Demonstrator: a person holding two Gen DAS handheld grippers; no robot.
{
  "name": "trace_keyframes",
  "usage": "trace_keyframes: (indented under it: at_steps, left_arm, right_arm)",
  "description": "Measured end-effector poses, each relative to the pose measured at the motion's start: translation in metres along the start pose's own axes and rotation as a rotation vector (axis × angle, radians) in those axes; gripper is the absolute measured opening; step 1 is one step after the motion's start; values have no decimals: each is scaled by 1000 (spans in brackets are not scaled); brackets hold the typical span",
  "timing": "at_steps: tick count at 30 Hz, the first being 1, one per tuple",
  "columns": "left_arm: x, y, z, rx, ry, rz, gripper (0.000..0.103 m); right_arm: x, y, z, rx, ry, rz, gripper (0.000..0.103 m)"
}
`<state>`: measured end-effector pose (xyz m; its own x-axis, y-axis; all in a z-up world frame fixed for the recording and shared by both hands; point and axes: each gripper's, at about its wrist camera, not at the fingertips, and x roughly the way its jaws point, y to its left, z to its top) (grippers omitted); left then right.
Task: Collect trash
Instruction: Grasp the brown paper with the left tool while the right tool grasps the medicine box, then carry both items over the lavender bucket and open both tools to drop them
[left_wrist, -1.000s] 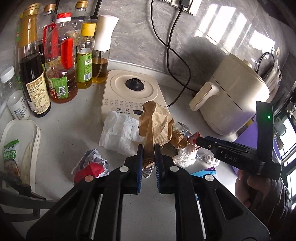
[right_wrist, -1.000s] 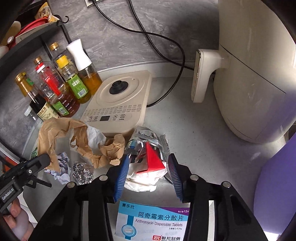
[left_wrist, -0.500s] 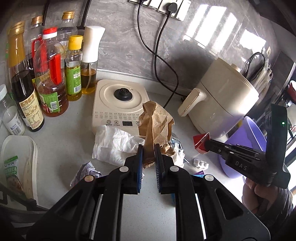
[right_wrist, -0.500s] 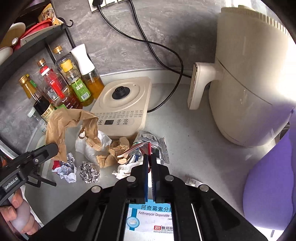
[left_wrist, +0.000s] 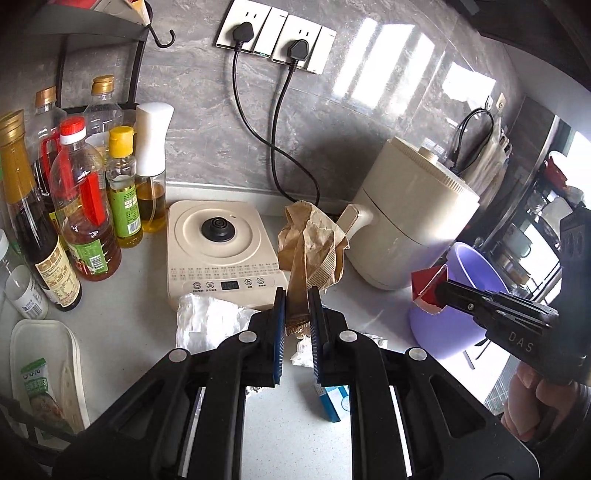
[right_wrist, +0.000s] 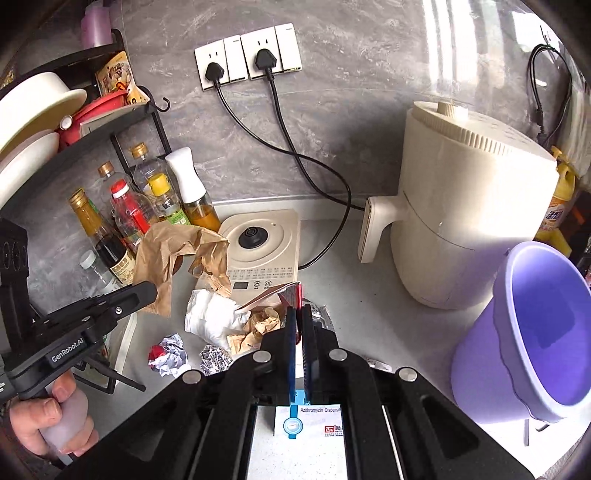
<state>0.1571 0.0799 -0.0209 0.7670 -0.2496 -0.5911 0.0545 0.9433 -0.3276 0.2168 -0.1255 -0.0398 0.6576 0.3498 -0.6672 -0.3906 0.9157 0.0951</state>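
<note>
Left tool (left_wrist: 297, 314) first: we see its blue pads nearly together, pinching a strip of the crumpled brown paper bag (left_wrist: 314, 243), which stands up above the fingers, clear of the worktop (left_wrist: 122, 317). In the right wrist view the same bag (right_wrist: 173, 251) hangs from the tip of that tool, in front of the bottles (right_wrist: 125, 214). A hand (right_wrist: 51, 417) grips the handle low at the left edge there.

On the worktop below lie more scraps: a red and white crumpled wrapper (right_wrist: 168, 354), a ball of foil (right_wrist: 214, 360), a white crumpled tissue (right_wrist: 212, 317), torn brown paper pieces (right_wrist: 258, 325) and a silver wrapper (right_wrist: 321, 317). The tissue touches the front edge of the cream hotplate (right_wrist: 262, 247). A medicine box (right_wrist: 314, 421) lies just under the right tool.

Moving right, our right tool (right_wrist: 298, 325) has its pads pressed together on a flat red carton piece (right_wrist: 280, 295), whose edge sticks up and leftward past the fingertips. From the left wrist view that red piece (left_wrist: 428, 284) is held in the air just in front of the rim of the purple bin (left_wrist: 476, 273).

Farther right stands the cream air fryer (right_wrist: 469, 206), and beside it the purple bin (right_wrist: 532, 332), tilted with its mouth toward us.
</note>
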Motion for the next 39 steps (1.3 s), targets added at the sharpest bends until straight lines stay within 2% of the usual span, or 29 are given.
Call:
trace_keyframes:
  at_steps: [6,13,25,33,39]
  left_arm:
    - [1,-16,4,22,-10,-31,13]
    - [9,-46,10,37,-29,-51,13]
    - [33,-134,3,39,-84,-7,13]
    - [42,-198,2,41,-120,20,13]
    - [55,-231,-5,13,-131,43,13]
  right_arm:
    - [-21,-12,4,22,-42,-39,4]
    - [-43,-33,14,34,-89,-42,4]
    - [-90,-115,28,-10,-175,0,4]
    - [-101,-187,24,-2,-178,36,4]
    - [-107,-228,19,-18,-179,49,7]
